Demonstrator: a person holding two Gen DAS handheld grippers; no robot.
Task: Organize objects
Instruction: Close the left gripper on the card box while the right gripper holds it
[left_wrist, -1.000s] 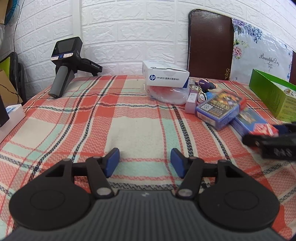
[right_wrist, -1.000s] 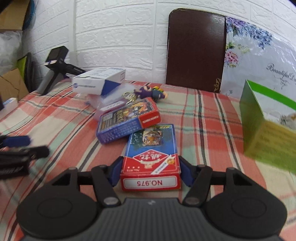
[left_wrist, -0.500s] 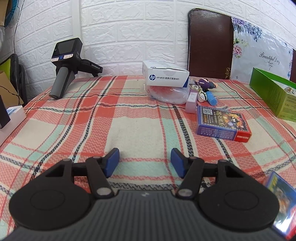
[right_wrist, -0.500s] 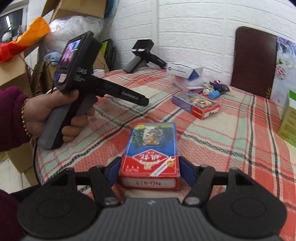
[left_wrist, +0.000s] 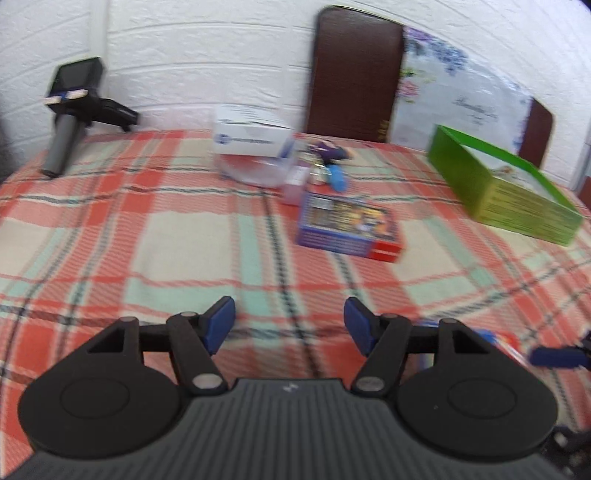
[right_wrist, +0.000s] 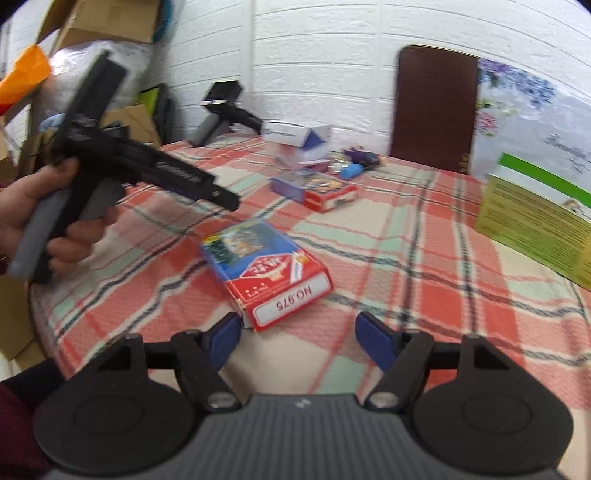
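Two card boxes lie flat on the plaid-covered surface (right_wrist: 424, 258). The red-and-blue card box (right_wrist: 267, 271), its end label reading "NO.975", sits just in front of the right gripper (right_wrist: 297, 338), angled so one corner comes close to the left blue pad; no pad touches it. The right gripper's jaws stand spread apart with nothing between them. Beyond that box, farther from the camera, lies the second, purple card box (right_wrist: 314, 186) with a red end.

In the left wrist view the left gripper (left_wrist: 290, 328) is likewise spread wide and empty, hovering over bare cloth. The purple card box (left_wrist: 349, 230) lies well beyond it, toward the wall. Behind the purple card box is a cluster: one white carton (left_wrist: 253, 134) resting on a clear plastic container (left_wrist: 253, 171), one blue cylinder (left_wrist: 338, 179), one dark purple figure (left_wrist: 328, 151) and one small pinkish item (left_wrist: 295, 182); motion blur makes the small pieces hard to identify, and there may be keys among them. To the right of the purple card box stands one open green box (left_wrist: 502, 184). Far to its left, one spare handheld gripper (left_wrist: 74, 110) rests near the wall. At the lower right edge of the left wrist view, a blue pad and a sliver of red box show.

The right wrist view shows the person's left hand (right_wrist: 48, 225) gripping the left device's handle, left of the red-and-blue card box.
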